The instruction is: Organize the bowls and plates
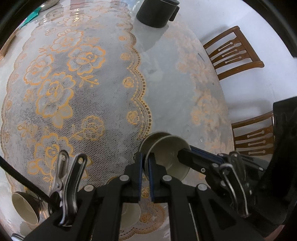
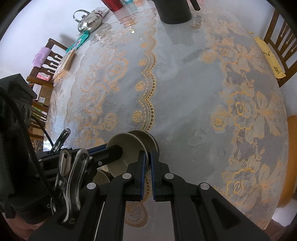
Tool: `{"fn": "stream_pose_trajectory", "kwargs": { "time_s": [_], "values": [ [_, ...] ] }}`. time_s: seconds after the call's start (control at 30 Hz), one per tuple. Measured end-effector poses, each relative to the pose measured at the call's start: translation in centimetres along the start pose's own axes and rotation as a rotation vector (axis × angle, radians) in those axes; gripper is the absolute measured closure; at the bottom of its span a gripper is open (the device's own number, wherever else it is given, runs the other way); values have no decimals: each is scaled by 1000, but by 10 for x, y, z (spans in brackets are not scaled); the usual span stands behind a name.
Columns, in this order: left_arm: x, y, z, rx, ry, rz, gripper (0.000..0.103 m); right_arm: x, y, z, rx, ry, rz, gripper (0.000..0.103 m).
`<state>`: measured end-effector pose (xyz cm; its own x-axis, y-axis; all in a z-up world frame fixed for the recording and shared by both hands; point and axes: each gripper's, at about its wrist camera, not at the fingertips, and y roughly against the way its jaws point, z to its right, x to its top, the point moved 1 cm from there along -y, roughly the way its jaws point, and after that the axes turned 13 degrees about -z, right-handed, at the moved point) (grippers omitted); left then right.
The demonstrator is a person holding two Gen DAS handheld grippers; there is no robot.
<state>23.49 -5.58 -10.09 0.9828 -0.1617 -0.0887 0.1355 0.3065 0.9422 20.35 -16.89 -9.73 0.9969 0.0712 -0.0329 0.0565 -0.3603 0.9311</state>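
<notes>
Two small cream bowls with dark outsides are held on edge, nested one in the other, above the lace-covered table (image 1: pixel 78 96). My left gripper (image 1: pixel 146 163) is shut on the rim of the near bowl (image 1: pixel 168 148). My right gripper (image 2: pixel 148 160) is shut on the same pair of bowls (image 2: pixel 128 146) from the other side; its fingers (image 1: pixel 196 158) show in the left wrist view. Another cream bowl (image 1: pixel 24 207) lies on its side at the lower left, and one more (image 2: pixel 101 178) shows under the left gripper.
A black cylindrical pot (image 1: pixel 156 11) stands at the table's far edge. A steel kettle (image 2: pixel 89 22), a teal packet and a flat brown pack lie at the far left. Wooden chairs (image 1: pixel 233 52) stand around the table; one holds a yellow envelope (image 2: pixel 269 57).
</notes>
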Motion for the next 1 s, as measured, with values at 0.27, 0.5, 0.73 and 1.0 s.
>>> {"fn": "stream_pose_trajectory", "kwargs": {
  "time_s": [0.27, 0.5, 0.73, 1.0],
  "values": [
    [-2, 3, -5, 35, 19, 24, 69, 3, 6, 11, 3, -36, 16, 90],
    [-10, 12, 1, 28, 6, 42, 69, -2, 15, 4, 9, -17, 27, 90],
    [-42, 30, -10, 29, 29, 67, 69, -25, 31, -16, 20, 45, 31, 90],
    [-83, 37, -30, 9, 45, 70, 72, -58, 23, -44, 62, 101, 0, 90]
  ]
}}
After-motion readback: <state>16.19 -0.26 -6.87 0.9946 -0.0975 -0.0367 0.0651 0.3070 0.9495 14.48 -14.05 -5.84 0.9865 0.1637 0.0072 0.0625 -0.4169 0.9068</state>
